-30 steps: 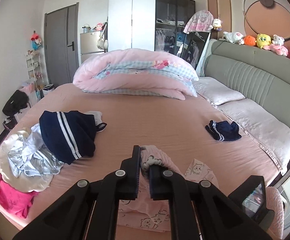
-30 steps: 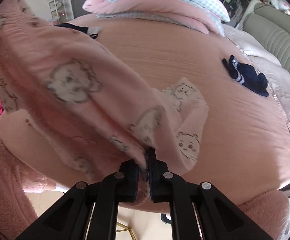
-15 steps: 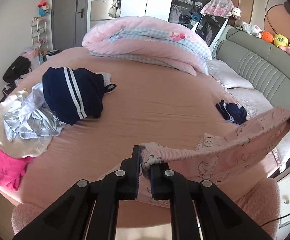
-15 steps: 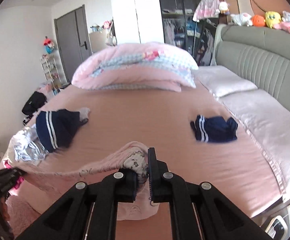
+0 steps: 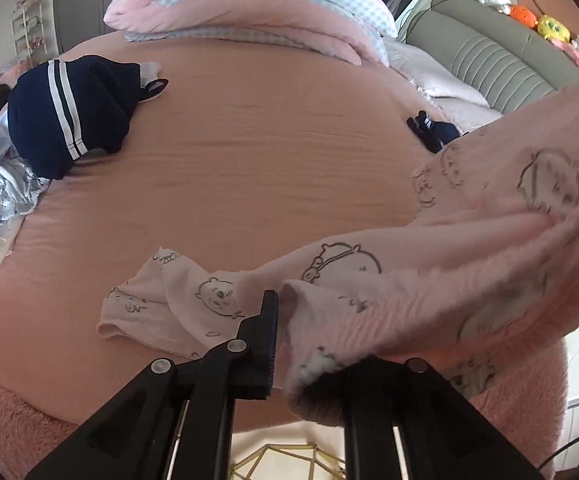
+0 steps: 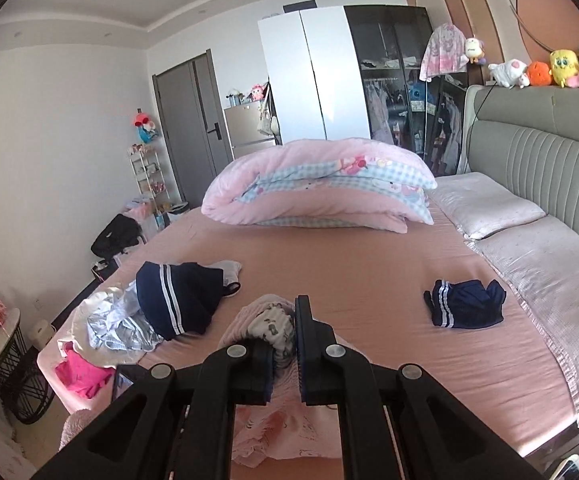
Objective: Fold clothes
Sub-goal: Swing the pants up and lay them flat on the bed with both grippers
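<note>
- The left gripper (image 5: 309, 320) points steeply down at the near edge of the bed (image 5: 269, 168). Its jaws are opening. A bunched edge of the pink pyjama garment (image 5: 469, 248) sits between them and drapes over the right-hand finger, hiding it; whether the pads press on the cloth I cannot tell.
- From that gripper the pink pyjama garment, printed with outlined cartoon bears, rises to the upper right of the left wrist view, off the sheet. One lower part of it (image 5: 161, 300) lies flat on the pink sheet just left of the gripper.
- The right gripper (image 6: 285, 340) is raised above the near edge of the bed, pointing across it towards the folded duvet (image 6: 321, 188). Its jaws are clamped together on a gathered wad of the same pink garment (image 6: 269, 320), and more of the cloth hangs below the fingers.
- A navy garment with white stripes (image 6: 177, 300) lies on the left of the bed, resting on a heap of pale clothes (image 6: 109, 324) with a bright pink item (image 6: 81, 372) at the bed's edge.
- A small folded navy piece (image 6: 465, 308) lies apart on the right, near the pillows (image 6: 529, 240).
- Soft toys (image 6: 549, 68) line the top of the grey headboard (image 6: 549, 160).
</note>
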The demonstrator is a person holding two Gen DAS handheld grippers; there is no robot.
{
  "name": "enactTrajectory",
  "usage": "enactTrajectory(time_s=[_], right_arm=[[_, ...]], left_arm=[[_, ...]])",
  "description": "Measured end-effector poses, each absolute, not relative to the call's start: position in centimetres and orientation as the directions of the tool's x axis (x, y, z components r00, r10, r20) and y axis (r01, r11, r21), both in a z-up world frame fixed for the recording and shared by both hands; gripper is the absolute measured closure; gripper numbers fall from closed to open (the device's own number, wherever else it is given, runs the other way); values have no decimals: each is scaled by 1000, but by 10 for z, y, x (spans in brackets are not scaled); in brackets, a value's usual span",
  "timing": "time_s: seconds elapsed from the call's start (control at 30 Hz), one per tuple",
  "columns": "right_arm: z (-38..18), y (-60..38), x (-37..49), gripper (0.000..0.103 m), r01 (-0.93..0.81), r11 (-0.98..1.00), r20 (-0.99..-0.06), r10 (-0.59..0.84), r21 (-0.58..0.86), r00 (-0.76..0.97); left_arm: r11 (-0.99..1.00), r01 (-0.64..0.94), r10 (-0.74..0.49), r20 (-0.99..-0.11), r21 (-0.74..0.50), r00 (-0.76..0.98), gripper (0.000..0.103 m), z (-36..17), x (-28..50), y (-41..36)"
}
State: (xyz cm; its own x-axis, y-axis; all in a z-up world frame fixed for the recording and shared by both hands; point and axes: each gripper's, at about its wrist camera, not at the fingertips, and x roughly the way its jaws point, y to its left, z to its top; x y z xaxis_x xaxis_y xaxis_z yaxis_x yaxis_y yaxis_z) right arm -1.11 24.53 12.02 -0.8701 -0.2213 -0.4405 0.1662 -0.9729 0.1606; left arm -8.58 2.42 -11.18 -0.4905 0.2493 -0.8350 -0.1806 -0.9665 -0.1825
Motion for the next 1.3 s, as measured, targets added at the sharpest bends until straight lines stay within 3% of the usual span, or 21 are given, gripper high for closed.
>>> enactTrajectory(time_s=[0.1, 0.27, 0.4, 0.53, 0.7, 0.87, 0.93, 1.17, 1.23, 1.3], right_arm=[[120, 259, -27, 97, 118, -984, -469, -166, 131, -868], [143, 292, -98, 97, 78, -986, -510, -144, 148, -848], [216, 301, -101, 97, 136, -973, -366, -196, 184, -910], [264, 303, -89, 97, 150, -975, -263, -189, 162, -946], [251, 304, -77, 97, 191, -959, -303, -250, 211, -920], [259, 299, -39, 97, 262, -945, -242, -305, 196, -921], [262, 300, -41, 97, 249, -948, -255, -295, 197, -921], [158, 298, -127, 97, 118, -979, -559, -191, 165, -807], [129, 296, -155, 97, 60, -991, -625, -121, 117, -771], [134, 290, -168, 97, 56, -996, -608, -86, 68, -790]], left_arm=[[-976, -142, 217, -788, -166, -575, 93, -74, -97, 6], [-989, -131, 142, -632, -65, -762, 95, 53, -145, -17], [-988, -155, 138, -412, 7, -901, 95, 172, -137, -24], [-981, -189, 168, -301, 42, -939, 92, 229, -118, -30], [-975, -207, 171, -327, 79, -930, 92, 222, -103, -34], [-967, -234, 189, -336, 99, -923, 92, 218, -85, -30], [-967, -242, 197, -377, 77, -905, 92, 210, -96, -30], [-974, -221, 205, -644, -58, -737, 93, 100, -183, -18], [-977, -199, 200, -668, -79, -716, 95, 85, -206, -11], [-977, -206, 193, -634, -55, -749, 95, 103, -214, -2]])
